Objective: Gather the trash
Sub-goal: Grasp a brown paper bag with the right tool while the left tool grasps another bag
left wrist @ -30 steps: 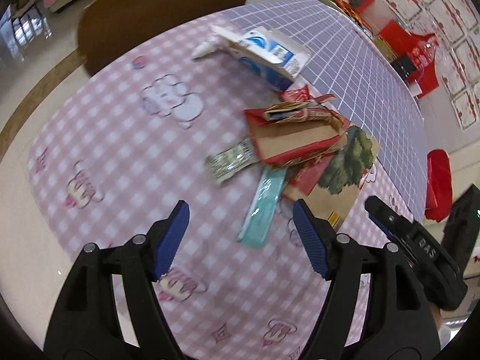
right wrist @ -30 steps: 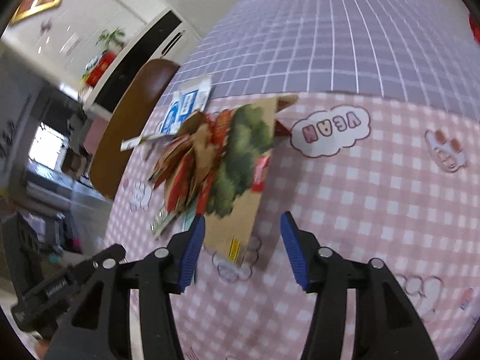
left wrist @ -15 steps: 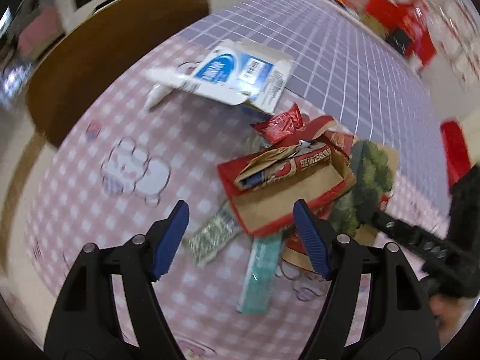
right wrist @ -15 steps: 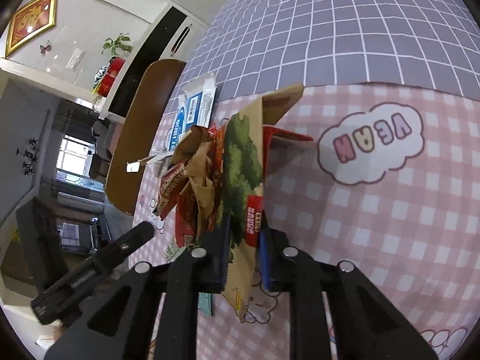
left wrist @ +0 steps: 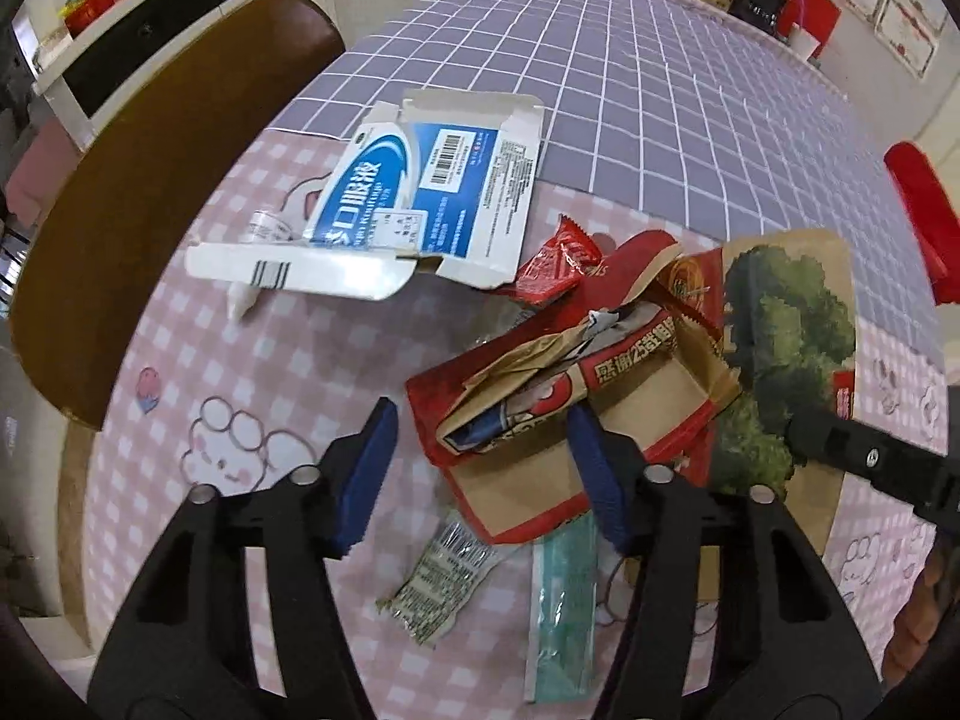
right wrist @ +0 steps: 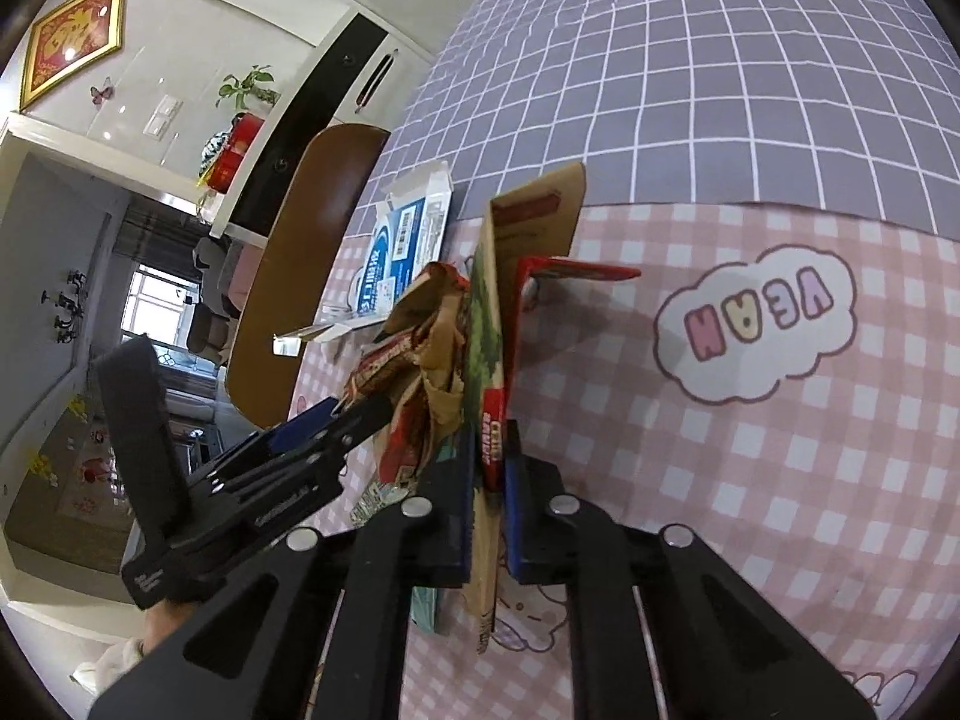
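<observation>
Trash heaped mid-counter [left wrist: 180, 372] on pink checked cloth. Right gripper [right wrist: 485, 516] clamped tight on brown paper bag [right wrist: 487, 324], held edge-on and tilted up. Left gripper [left wrist: 483, 468] spread wide, holding nothing, poised over red carton [left wrist: 540, 420] stuffed with crumpled wrappers. Blue-and-white box [left wrist: 420, 198] flattened at 11 o'clock of the pile, red sachet [left wrist: 558, 261] just beside it. Green foil wrapper [left wrist: 438, 576] and teal packet [left wrist: 561, 606] at 6 o'clock, partly under carton. Brown chair [left wrist: 150, 180] pushed against counter at 10 o'clock.
</observation>
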